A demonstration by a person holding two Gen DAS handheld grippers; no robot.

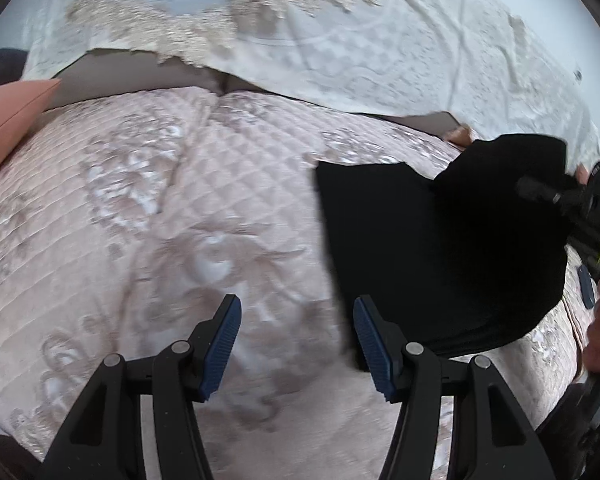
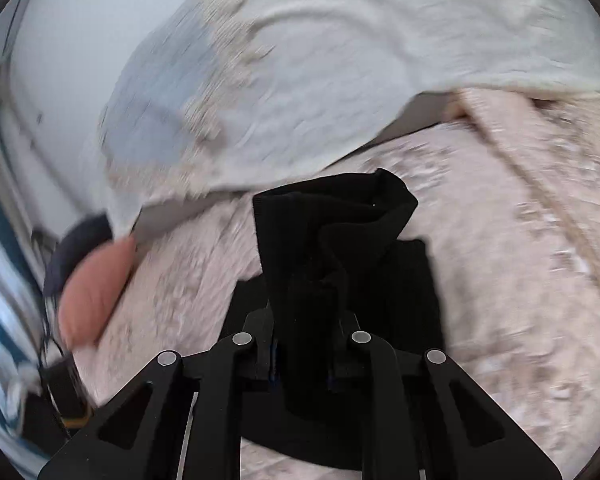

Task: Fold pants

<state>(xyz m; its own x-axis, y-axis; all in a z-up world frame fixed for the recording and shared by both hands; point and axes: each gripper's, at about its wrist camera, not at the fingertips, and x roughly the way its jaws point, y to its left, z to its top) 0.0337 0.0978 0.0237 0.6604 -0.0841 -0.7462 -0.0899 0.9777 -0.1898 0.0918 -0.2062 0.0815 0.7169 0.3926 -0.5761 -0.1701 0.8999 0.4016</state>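
the black pants (image 1: 440, 256) lie on the quilted pink bedspread (image 1: 160, 208) at about three o'clock in the left wrist view, already doubled into a compact dark block, one end raised off the bed; the fold looks partway through, with that raised end yet to be laid over and smoothed; the right tongs (image 2: 302, 364) are together, clamped on a bunched ridge of the pants, cloth rising toward twelve o'clock; the left tongs (image 1: 296, 344) stand wide apart, holding nothing, the right pad just beside the pants' edge.
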